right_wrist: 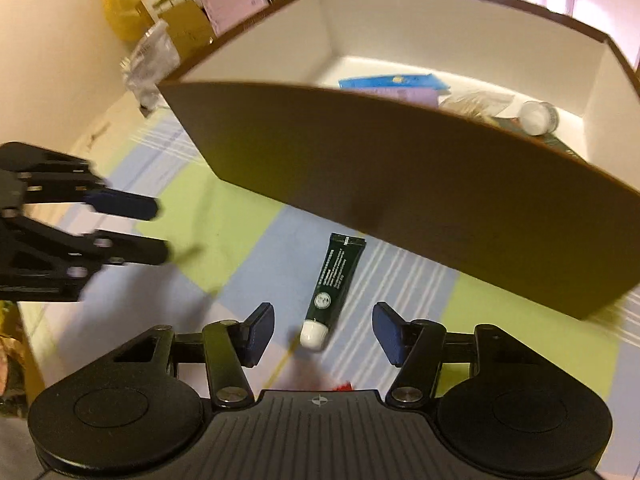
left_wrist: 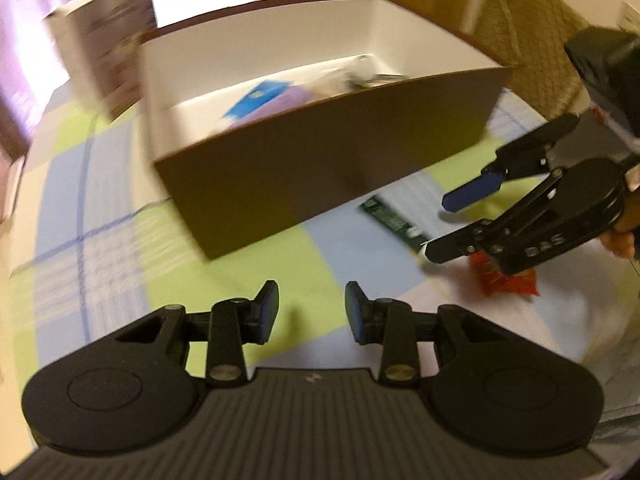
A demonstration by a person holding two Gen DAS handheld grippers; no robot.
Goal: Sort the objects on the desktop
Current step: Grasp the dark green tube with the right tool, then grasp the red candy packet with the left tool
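Here our right hand-held gripper point(right_wrist: 323, 330) straddles the green tube point(right_wrist: 334, 280) unclenched, left hand-held gripper point(left_wrist: 312, 312) empty, slightly parted — risk: we pinch only its cap and it slips.

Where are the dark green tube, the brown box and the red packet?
dark green tube point(right_wrist: 335, 280), right wrist view, mid-body.
brown box point(right_wrist: 400, 184), right wrist view, near outer wall.
red packet point(left_wrist: 506, 278), left wrist view, crinkled middle.

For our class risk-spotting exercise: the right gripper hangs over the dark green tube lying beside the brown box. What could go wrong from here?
1. The right gripper brackets only the white cap end of the green tube, so a grip there could let it pivot or slip.
2. The brown box wall stands close behind; a low lift may catch it.
3. The red packet lies under the gripper and could be nudged.
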